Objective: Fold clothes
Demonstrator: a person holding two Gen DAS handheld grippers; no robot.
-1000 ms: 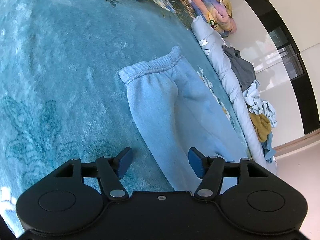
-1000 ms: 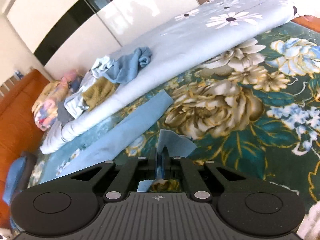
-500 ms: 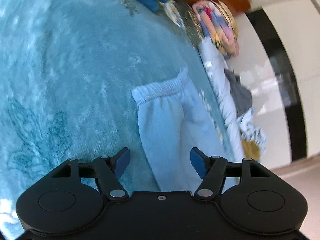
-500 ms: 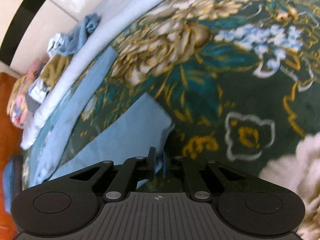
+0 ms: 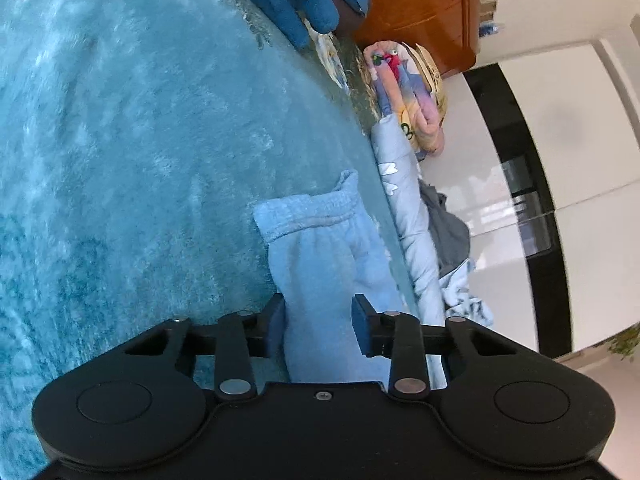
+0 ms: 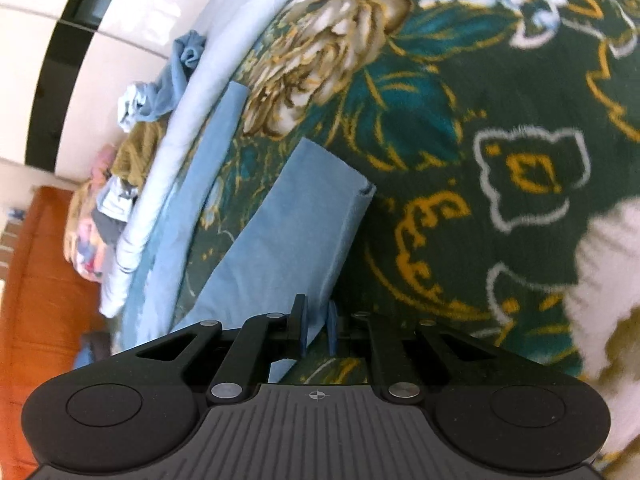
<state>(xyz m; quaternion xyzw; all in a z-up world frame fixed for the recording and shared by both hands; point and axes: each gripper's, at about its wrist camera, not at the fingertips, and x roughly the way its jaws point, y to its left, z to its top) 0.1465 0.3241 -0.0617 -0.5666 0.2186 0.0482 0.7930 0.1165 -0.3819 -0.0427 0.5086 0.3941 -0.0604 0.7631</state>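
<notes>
Blue trousers (image 5: 320, 264) between closing left jaws

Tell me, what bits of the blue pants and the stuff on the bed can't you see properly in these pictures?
- Left wrist view: the light blue pants run under the left gripper, whose closing jaws straddle them; the legs are hidden.
- Right wrist view: the pant leg's near end disappears behind the right gripper, so the pinch itself is hidden.
- Right wrist view: the clothes pile is small, blurred; separate garments cannot be told.
</notes>
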